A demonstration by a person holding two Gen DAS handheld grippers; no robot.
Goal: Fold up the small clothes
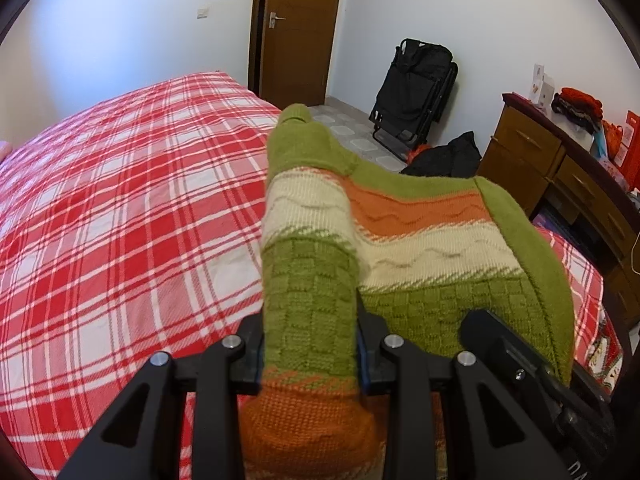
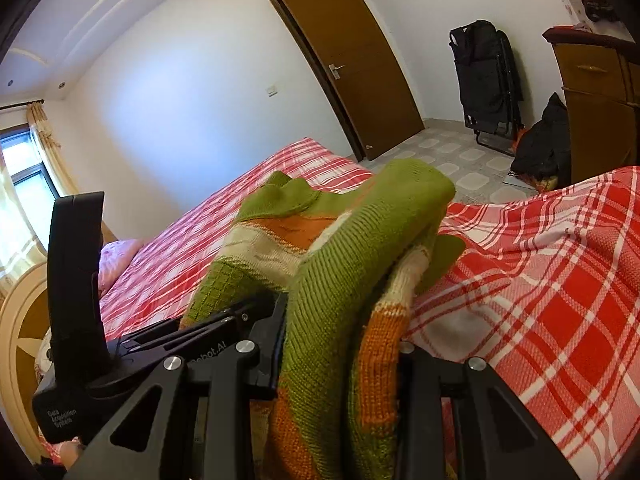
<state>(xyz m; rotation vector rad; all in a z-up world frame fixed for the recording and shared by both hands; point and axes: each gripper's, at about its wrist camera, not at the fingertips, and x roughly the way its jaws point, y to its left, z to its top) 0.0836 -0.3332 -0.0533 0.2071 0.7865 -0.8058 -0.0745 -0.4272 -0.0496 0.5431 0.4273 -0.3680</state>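
A small knitted sweater [image 1: 420,248], green with cream and orange stripes, is held up over the red plaid bed [image 1: 120,220]. My left gripper [image 1: 310,344] is shut on a bunched fold of it, green checker knit between the fingers. My right gripper [image 2: 340,352] is shut on another bunched part of the sweater [image 2: 340,264], green ribbed and orange knit. The right gripper's black body shows at the lower right of the left wrist view [image 1: 532,364]; the left gripper's body shows at the left of the right wrist view [image 2: 80,300]. Both grips are close together.
The plaid bedspread [image 2: 540,280] covers the bed, with a pink pillow [image 2: 116,256] and headboard at its far end. A brown door [image 1: 296,28], a folded black chair [image 1: 416,92], a dark bag [image 1: 448,156] on the tiled floor and a wooden dresser [image 1: 560,172] stand beyond the bed.
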